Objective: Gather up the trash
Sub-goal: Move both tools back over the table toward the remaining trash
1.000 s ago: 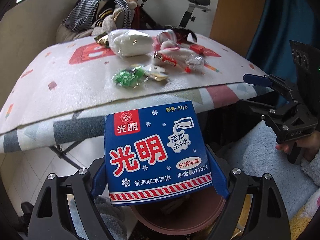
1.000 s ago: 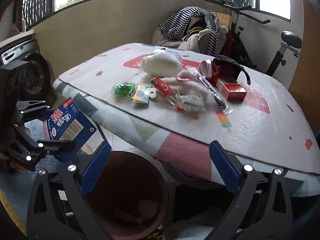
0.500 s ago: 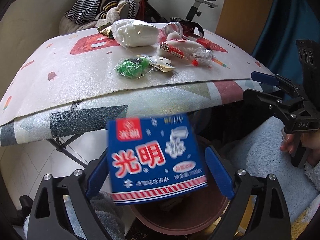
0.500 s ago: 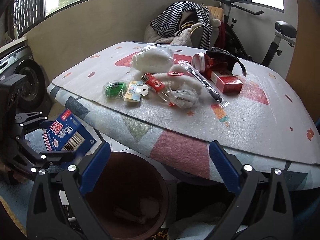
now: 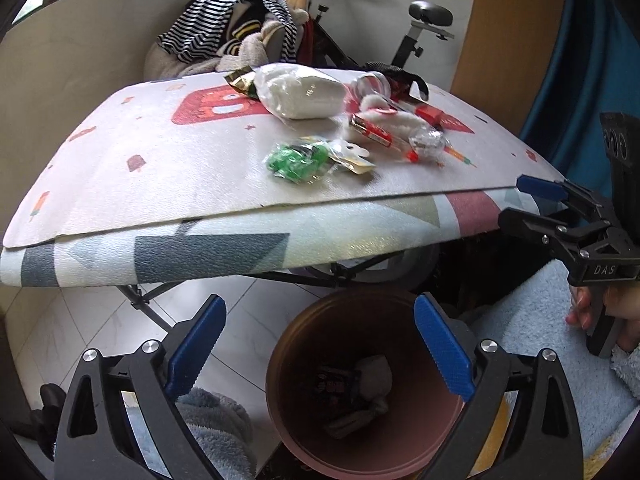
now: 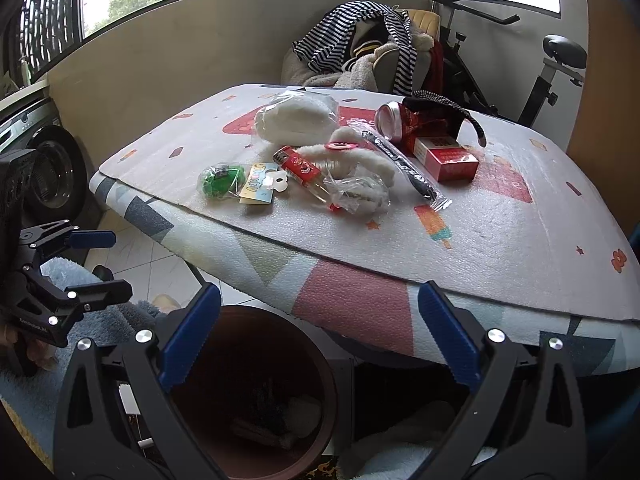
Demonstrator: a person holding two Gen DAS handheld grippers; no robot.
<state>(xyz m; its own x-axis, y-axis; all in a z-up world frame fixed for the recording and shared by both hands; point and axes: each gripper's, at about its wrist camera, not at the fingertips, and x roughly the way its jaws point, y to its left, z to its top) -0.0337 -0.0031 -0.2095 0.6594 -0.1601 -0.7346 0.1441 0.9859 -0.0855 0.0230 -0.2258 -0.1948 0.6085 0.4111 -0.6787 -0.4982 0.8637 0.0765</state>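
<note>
My left gripper point(image 5: 320, 320) hangs over the brown bin point(image 5: 298, 364), its jaws still opening and with nothing between them. The blue ice-cream carton point(image 5: 335, 386) lies at the bin's bottom among other scraps. My right gripper point(image 6: 320, 304) stands open and empty above the bin's point(image 6: 324, 364) far side, at the table's near edge. Trash lies on the table mat point(image 6: 500, 224): a white bag point(image 6: 296, 118), a green packet point(image 6: 220, 180), a red lighter point(image 6: 300, 166), a crumpled clear wrapper point(image 6: 360, 196), a tipped can point(image 6: 394, 120), a red pack point(image 6: 448, 156) and a long black wrapper point(image 6: 404, 164).
The folding table's edge overhangs the bin. An exercise bike point(image 6: 552, 64) and a chair piled with striped clothes point(image 6: 360, 40) stand behind it. A washing machine point(image 6: 52, 168) is at the left. Fluffy blue rug point(image 5: 532, 308) covers the floor beside the bin.
The left jaws widened and let go of the blue carton; it slid down out of them and now lies in the bin. The right gripper stayed open and empty.
</note>
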